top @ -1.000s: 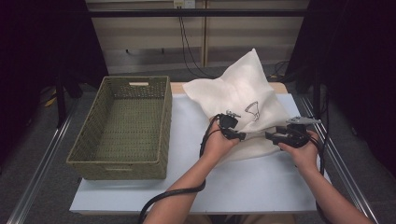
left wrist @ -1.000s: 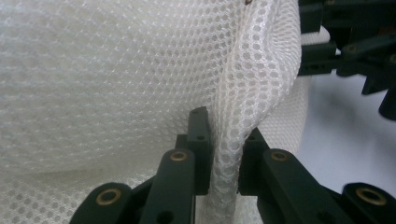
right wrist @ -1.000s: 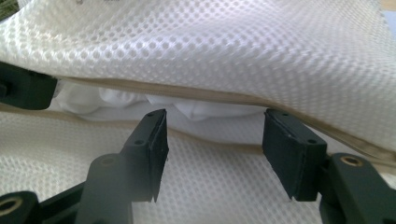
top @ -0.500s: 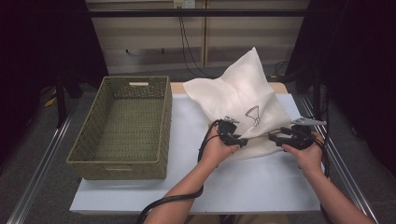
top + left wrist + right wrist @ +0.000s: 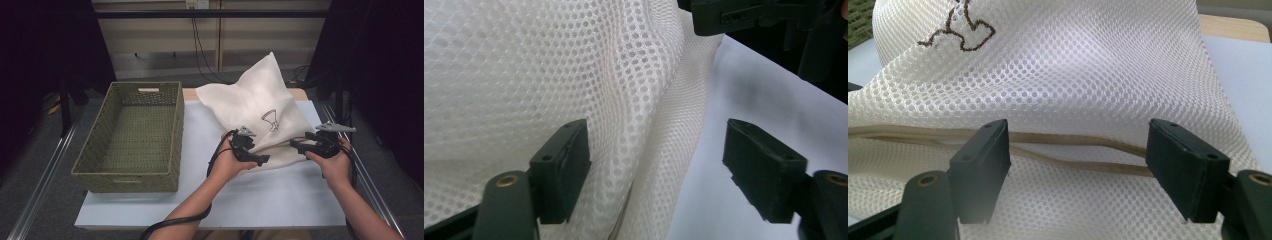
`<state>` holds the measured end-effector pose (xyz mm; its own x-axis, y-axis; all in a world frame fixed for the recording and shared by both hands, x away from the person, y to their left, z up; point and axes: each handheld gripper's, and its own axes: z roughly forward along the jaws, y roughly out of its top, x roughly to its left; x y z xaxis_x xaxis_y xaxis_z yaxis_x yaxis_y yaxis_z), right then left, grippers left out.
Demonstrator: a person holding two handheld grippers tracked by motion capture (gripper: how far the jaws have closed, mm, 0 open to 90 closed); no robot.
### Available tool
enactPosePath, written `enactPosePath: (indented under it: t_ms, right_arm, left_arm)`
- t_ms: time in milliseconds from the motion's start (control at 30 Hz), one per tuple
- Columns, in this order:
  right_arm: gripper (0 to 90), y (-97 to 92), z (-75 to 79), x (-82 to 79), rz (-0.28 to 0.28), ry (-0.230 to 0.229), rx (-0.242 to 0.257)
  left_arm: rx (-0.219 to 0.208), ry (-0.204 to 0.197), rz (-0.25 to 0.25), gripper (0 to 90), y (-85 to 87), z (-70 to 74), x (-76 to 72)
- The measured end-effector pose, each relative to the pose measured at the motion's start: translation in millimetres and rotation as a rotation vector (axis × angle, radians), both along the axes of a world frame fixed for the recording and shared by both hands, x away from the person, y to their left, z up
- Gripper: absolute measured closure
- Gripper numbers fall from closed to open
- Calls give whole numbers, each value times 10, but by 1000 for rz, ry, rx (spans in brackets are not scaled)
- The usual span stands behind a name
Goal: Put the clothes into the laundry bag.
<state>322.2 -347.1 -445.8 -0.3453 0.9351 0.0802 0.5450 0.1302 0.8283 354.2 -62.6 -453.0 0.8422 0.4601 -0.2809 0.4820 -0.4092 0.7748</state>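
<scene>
The mesh bag [image 5: 260,112] lies on the table [image 5: 280,200], its near edge between the left hand-held gripper [image 5: 256,158] and the right hand-held gripper [image 5: 298,145]. Both have just been opening and stand wide, mesh between the jaws, ungripped. A basket [image 5: 131,134] sits well left.

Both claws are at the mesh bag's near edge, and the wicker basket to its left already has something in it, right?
Not quite. The basket is empty; the high view shows only its bare woven floor. The rest holds: the left claw and right claw are both at the near edge of the bag, with the basket to its left.
</scene>
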Motion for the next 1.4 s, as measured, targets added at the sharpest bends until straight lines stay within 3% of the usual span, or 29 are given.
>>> enactPosePath:
  t_ms: [133,400,533,933,1067,1133,1400]
  right_arm:
    - [242,5,-1,9,-2,10,17]
    - [221,-3,103,28,2,0,5]
    - [197,8,189,64,22,8,28]
    - [146,171,447,59,118,-53,44]
    - [134,172,485,29,117,-63,40]
    - [129,147,491,21,114,-58,62]
    - [125,45,494,-27,112,-58,64]
  left_arm:
    - [-22,9,1,226,61,56,-5]
    - [-38,-26,31,187,209,286,71]
    - [-49,-41,60,175,338,377,113]
    - [-73,-81,108,162,692,619,115]
    - [-86,-87,126,157,794,661,110]
    - [-77,-84,132,155,841,665,117]
    - [-67,-73,152,151,980,632,121]
